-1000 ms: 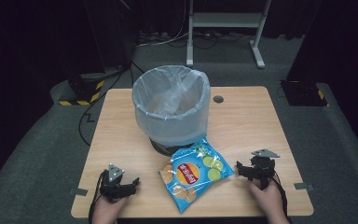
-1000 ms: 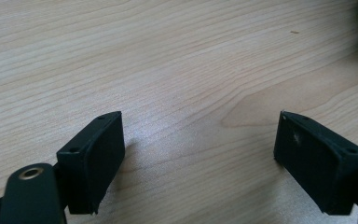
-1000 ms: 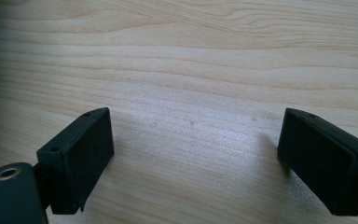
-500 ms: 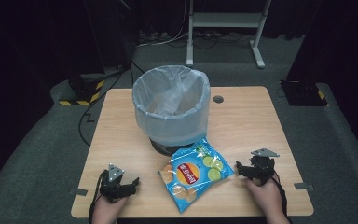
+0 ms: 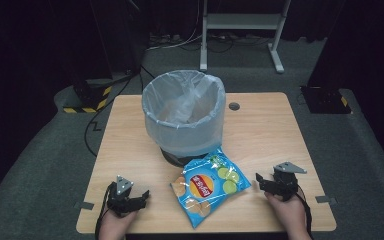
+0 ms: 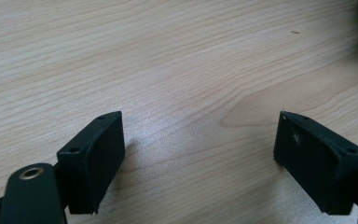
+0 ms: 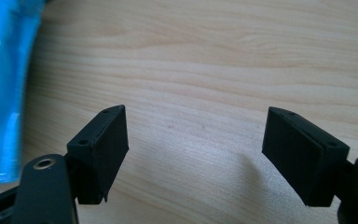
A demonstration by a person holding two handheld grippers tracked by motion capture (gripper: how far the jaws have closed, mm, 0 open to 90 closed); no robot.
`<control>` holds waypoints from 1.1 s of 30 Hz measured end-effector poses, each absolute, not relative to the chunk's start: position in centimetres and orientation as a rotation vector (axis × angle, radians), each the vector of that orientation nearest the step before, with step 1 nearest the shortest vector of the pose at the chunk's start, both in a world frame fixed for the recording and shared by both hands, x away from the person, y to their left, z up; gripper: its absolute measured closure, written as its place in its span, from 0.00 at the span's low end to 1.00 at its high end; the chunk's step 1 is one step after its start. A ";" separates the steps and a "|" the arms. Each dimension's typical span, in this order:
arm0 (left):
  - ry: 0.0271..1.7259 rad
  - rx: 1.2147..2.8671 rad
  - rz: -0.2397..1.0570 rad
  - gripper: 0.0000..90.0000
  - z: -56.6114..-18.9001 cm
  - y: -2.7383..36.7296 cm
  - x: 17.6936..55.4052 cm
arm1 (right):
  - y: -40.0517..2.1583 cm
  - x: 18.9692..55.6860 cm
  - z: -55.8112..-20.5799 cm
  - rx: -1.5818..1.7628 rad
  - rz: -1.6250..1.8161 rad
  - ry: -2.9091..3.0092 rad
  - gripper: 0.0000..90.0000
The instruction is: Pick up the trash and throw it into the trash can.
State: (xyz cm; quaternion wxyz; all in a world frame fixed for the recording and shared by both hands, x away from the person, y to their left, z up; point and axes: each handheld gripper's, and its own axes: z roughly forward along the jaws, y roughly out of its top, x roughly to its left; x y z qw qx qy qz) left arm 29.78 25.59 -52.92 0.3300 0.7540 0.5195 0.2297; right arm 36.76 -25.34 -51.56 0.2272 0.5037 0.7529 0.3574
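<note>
Chip bag (image 5: 210, 185) lies flat on the table (image 5: 270, 135) right in front of the lined bin (image 5: 184, 112), with the left gripper (image 5: 142, 196) wide open and the right gripper (image 5: 260, 181), empty, having just closed slightly, probably lining up a grab.

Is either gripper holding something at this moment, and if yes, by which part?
Nothing is held. The left gripper and right gripper are open over bare table; the chip bag lies untouched between them.
</note>
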 end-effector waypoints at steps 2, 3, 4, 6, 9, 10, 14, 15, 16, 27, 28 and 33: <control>1.358 1.972 0.601 0.18 -52.9 25.6 29.8 | -25.4 36.5 -51.1 1.380 1.034 2.077 0.28; 1.358 1.973 0.601 0.18 -52.9 25.6 29.8 | -25.3 36.3 -50.9 1.367 1.055 2.085 0.30; 1.358 1.972 0.601 0.18 -52.9 25.6 29.8 | -25.0 36.0 -50.5 1.342 1.101 2.086 0.32; 1.358 1.972 0.601 0.18 -52.9 25.6 29.8 | -24.7 35.8 -50.2 1.332 1.121 2.091 0.32; 1.358 1.972 0.601 0.18 -52.9 25.6 29.8 | -23.7 35.5 -49.7 1.289 1.195 2.121 0.35; 1.358 1.973 0.601 0.18 -52.9 25.6 29.8 | -23.2 35.4 -49.5 1.280 1.209 2.134 0.36; 1.358 1.972 0.601 0.18 -52.9 25.6 29.8 | -21.2 35.7 -49.5 1.242 1.233 2.190 0.37; 1.358 1.972 0.601 0.18 -52.9 25.6 29.8 | -20.8 35.8 -49.4 1.246 1.246 2.200 0.37; 1.358 1.972 0.601 0.18 -52.9 25.6 29.8 | -20.5 35.9 -49.3 1.252 1.267 2.200 0.37; 1.356 1.973 0.599 0.18 -52.9 25.6 29.8 | -17.5 36.6 -51.7 1.296 1.146 2.241 0.40; 1.356 1.972 0.602 0.19 -52.9 25.6 29.8 | -17.4 36.5 -51.9 1.295 1.130 2.251 0.41; 1.356 1.972 0.603 0.19 -52.9 25.6 29.7 | -17.2 36.6 -52.1 1.300 1.092 2.273 0.42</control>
